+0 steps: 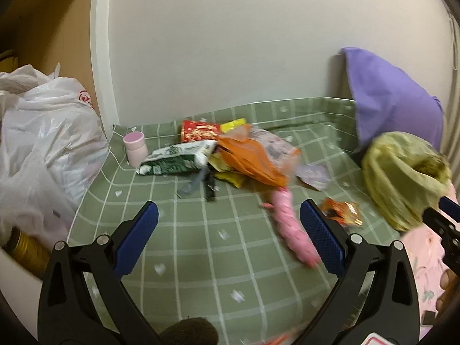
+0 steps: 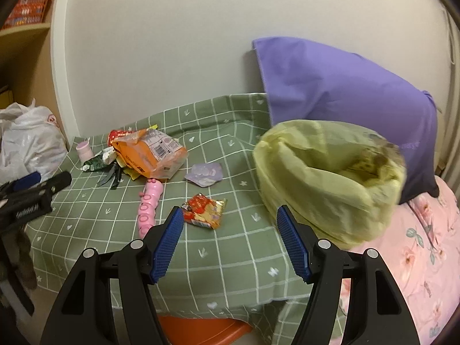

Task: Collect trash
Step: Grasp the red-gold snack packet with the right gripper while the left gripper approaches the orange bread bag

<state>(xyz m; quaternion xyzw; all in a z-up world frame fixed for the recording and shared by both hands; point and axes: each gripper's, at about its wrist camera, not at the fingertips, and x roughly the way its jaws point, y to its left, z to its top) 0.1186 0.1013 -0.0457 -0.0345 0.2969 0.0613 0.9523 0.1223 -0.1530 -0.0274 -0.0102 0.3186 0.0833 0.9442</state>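
Note:
Trash lies on a green checked bed sheet. A pile at the back holds an orange bag, a red packet and a green-white packet. A pink wrapper and a small red-gold wrapper lie nearer. A yellow-green trash bag stands open at the right. My left gripper is open and empty above the sheet. My right gripper is open and empty, just short of the red-gold wrapper, left of the bag.
A white plastic bag bulges at the left edge beside a pink jar. A purple pillow leans on the wall behind the trash bag. A pink flowered quilt lies at the right. A lilac wrapper lies mid-sheet.

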